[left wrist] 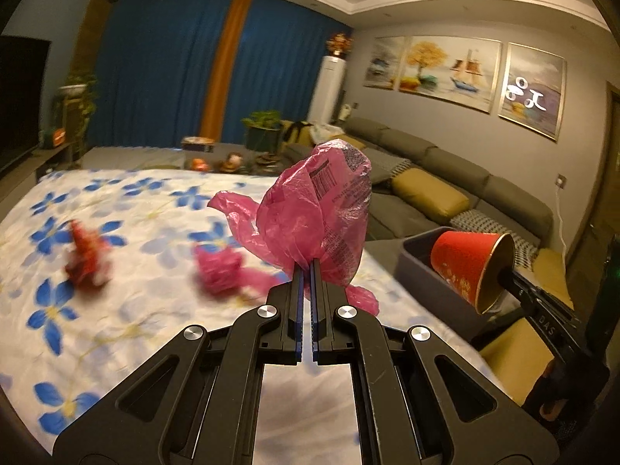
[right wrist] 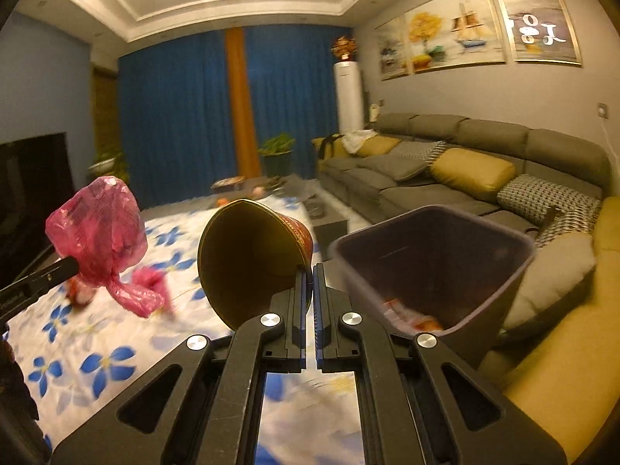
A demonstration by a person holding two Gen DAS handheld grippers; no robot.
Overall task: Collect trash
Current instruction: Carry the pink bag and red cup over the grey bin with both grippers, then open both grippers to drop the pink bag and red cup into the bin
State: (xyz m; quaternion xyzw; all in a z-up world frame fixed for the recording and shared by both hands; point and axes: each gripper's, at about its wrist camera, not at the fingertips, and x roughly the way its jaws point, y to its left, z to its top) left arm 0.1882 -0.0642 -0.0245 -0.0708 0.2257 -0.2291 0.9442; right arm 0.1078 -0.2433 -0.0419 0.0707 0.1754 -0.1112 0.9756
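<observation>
Two pieces of trash are already up off the flowered cloth (left wrist: 116, 201), one in each tong, and I take the dark bin (right wrist: 515, 255) as my mark for everything. Farthest to the left of the bin, a crumpled red wrapper (left wrist: 87, 257) lies on the cloth, and nearer the bin a pink wad (left wrist: 221, 271) lies there too, both blurred. Next comes the left gripper (left wrist: 306, 267), clenched on the gathered neck of a pink plastic bag (left wrist: 317, 213), which balloons above the fingers well left of the bin. Closer in, the right gripper (right wrist: 309, 275) pinches the wall of a red paper cup (right wrist: 252, 255) at its rim, the gold inside facing the camera, the cup tipped on its side just left of the bin's rim. The bin itself stands at the cloth's right edge, in front of the grey sofa (right wrist: 445, 143), with some scraps already at its bottom.

To my eye the step is the drop. The cup should go first: carry it right until it hangs wholly over the opening, then let go, or it may catch the rim. The bag is light and puffy, so it wants lowering into the mouth before release.
</observation>
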